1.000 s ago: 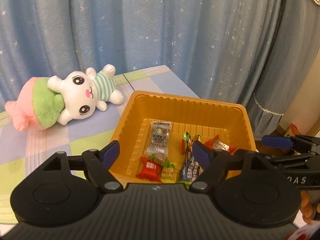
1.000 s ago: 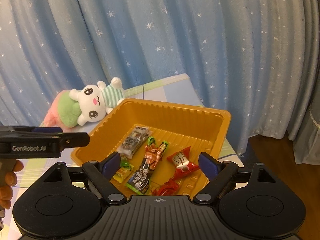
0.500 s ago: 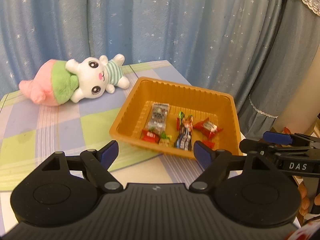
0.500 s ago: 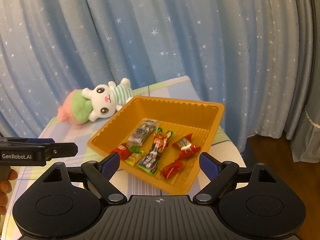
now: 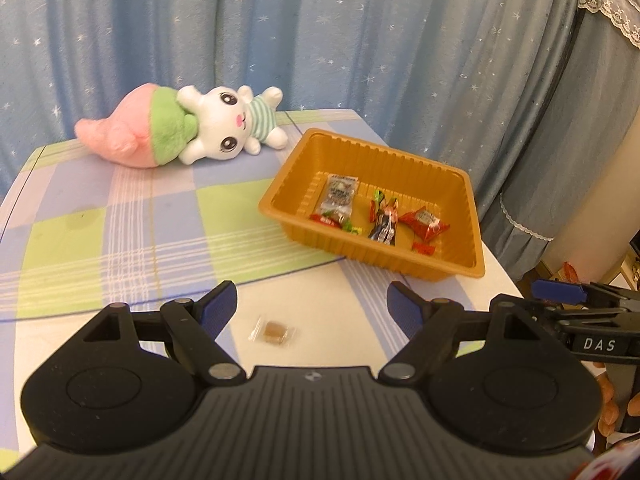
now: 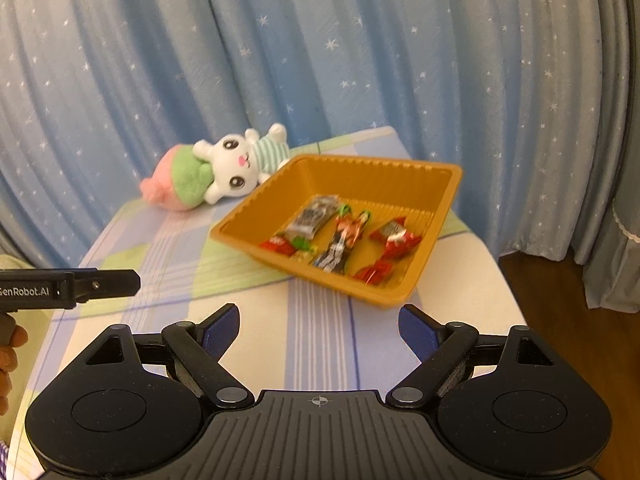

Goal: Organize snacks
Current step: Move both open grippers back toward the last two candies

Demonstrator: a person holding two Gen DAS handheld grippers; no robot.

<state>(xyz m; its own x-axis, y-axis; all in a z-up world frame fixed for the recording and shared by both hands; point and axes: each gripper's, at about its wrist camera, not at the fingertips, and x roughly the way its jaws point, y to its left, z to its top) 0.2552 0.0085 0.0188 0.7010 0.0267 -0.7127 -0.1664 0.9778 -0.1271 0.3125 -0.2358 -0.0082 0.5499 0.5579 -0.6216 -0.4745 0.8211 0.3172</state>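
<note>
Left gripper — jaws spread wide, empty, above a small clear-wrapped candy lying alone on the table. Right gripper likewise parted, holding nothing. Farther on, the orange tray holds several wrapped snacks. Beyond it — a plush bunny lying before the blue starred curtain.

Glossy ribbed plastic tray, shiny crinkled wrappers, fuzzy plush toy, smooth checked cloth, soft star-flecked curtain.
</note>
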